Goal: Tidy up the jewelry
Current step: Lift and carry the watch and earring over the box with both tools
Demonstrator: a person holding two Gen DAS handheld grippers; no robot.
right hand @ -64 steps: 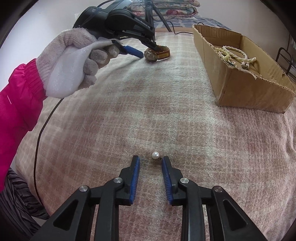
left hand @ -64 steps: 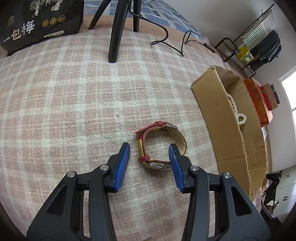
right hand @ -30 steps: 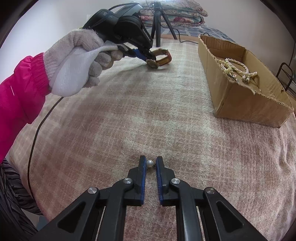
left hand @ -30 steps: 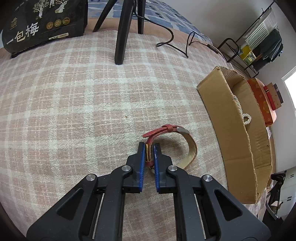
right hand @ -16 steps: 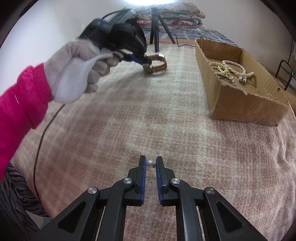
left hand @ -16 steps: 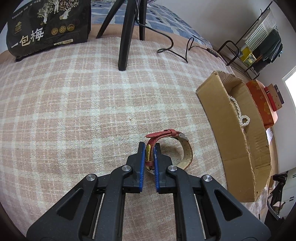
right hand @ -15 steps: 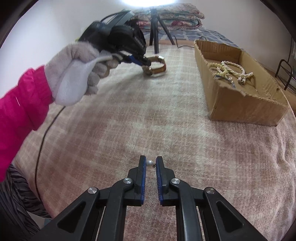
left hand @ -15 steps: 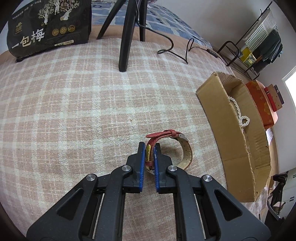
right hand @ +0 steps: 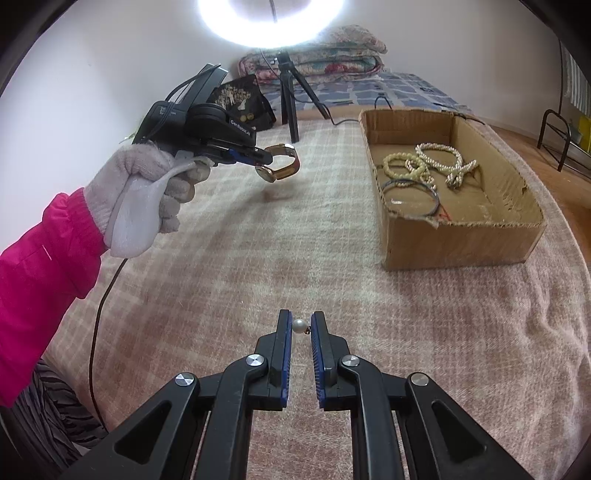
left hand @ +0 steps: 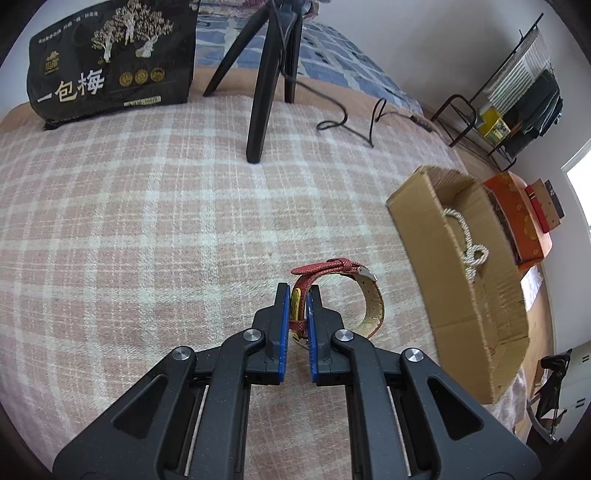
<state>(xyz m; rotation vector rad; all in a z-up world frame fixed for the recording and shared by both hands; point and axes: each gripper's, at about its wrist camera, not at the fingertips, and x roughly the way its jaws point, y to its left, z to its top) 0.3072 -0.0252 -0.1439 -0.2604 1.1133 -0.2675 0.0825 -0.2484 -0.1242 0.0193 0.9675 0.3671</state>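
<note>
Watch (left hand: 334,295) clamped in left gripper (left hand: 295,295), now lifted | pearl (right hand: 299,325) clamped in right gripper (right hand: 300,326), lifted too | next, likely: box (right hand: 458,243)

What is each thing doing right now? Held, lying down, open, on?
Left gripper: shut on watch.
Watch: held above blanket.
Right gripper: shut on pearl.
Pearl: pinched, lifted.
Box: open, holding beads and bangles.
Ring light: on.

"一包梅" on black bag (left hand: 110,59)
</note>
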